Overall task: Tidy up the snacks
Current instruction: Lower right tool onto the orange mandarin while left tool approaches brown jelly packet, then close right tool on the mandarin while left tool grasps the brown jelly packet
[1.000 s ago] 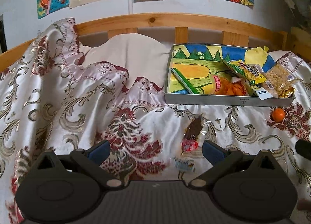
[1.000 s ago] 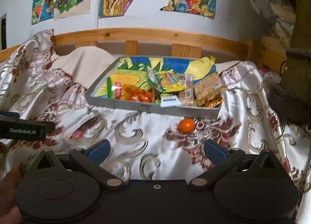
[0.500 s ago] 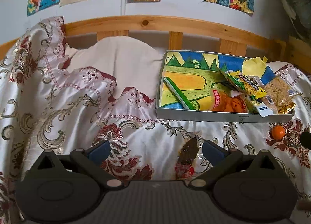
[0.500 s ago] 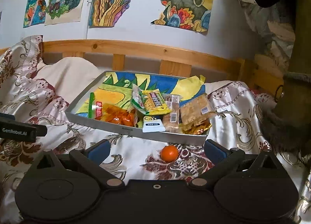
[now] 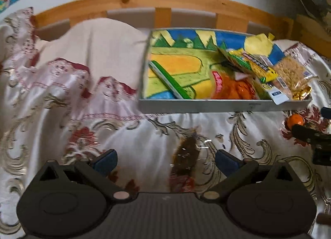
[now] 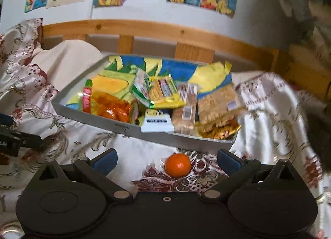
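A grey tray (image 5: pixel 223 107) with a painted bottom lies on the patterned bedspread and holds several snack packets. It also shows in the right wrist view (image 6: pixel 124 128). A brown snack in a clear wrapper (image 5: pixel 184 156) lies on the bedspread between the fingers of my open left gripper (image 5: pixel 165 161). A small orange (image 6: pixel 178 165) lies just in front of the tray, between the fingers of my open right gripper (image 6: pixel 166 159). The orange also shows at the right edge of the left wrist view (image 5: pixel 295 120), beside the right gripper's finger.
A wooden bed rail (image 5: pixel 165 3) runs behind the tray, with paintings on the wall above. A bare cream pillow or sheet (image 5: pixel 99 52) lies left of the tray. The left gripper's finger (image 6: pixel 18 139) shows at the left in the right wrist view.
Both grippers have moved forward and down. The wrapped brown snack now sits between the left fingers and the orange between the right fingers. Both stay open.
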Demonstrator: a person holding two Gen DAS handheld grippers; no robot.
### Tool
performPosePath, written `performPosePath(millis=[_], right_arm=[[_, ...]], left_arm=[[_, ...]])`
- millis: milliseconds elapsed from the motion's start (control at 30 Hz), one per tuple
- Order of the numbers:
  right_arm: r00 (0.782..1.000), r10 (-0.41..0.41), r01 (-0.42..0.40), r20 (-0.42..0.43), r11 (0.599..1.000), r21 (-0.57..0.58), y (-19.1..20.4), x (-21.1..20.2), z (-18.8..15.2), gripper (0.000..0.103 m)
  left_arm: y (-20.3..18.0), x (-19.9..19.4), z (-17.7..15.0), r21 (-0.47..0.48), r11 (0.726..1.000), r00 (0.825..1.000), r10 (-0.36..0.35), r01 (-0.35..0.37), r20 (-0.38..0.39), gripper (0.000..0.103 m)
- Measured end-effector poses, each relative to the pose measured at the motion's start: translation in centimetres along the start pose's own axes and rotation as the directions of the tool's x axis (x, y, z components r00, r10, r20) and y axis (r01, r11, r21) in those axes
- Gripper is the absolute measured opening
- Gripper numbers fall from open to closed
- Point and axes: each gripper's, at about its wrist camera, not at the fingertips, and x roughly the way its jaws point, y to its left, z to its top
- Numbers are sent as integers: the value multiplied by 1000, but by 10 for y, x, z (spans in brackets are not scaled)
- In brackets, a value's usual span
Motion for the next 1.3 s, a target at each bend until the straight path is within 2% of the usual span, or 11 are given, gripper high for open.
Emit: performPosePath(millis=[167,333,400,433,500,567,633,667,933,1300], right_arm=[[999,39,-37,-33,998,51,-8,21,-2,101],[996,61,-53,-72,992,112,-16,37,-5,91],[993,79,-67,-82,988,139,-20,41,-7,80],[993,79,-66,-84,987,147,-20,43,-7,77],[993,79,-65,-87,986,153,-21,43,-8,62],[992,77,-62,-95,987,152,-19,44,-8,53],[992,79,-64,-98,987,149,-18,44,-8,45],[992,81,-66,-100,987,150,-18,44,-9,37],[988,128,-122,-91,990,73,1,39,-11,36],[968,235,-236,-94,972,-8,39,27,-12,36]], left_arm=[[-3,18,-1,1,999,996,-36,36,-85,102],[5,21,-2,-38,996,991,-79,75,-107,102],[7,21,-3,-50,994,989,-102,98,-106,101],[8,20,-3,-57,992,988,-114,109,-104,97],[11,18,-4,-72,989,985,-140,132,-105,91],[12,18,-4,-80,987,983,-147,139,-106,88],[11,18,-4,-81,987,983,-149,141,-109,76],[11,18,-4,-77,987,982,-151,143,-112,74],[4,17,-5,-40,987,980,-159,155,-120,54],[3,16,-5,-41,983,976,-185,181,-118,53]])
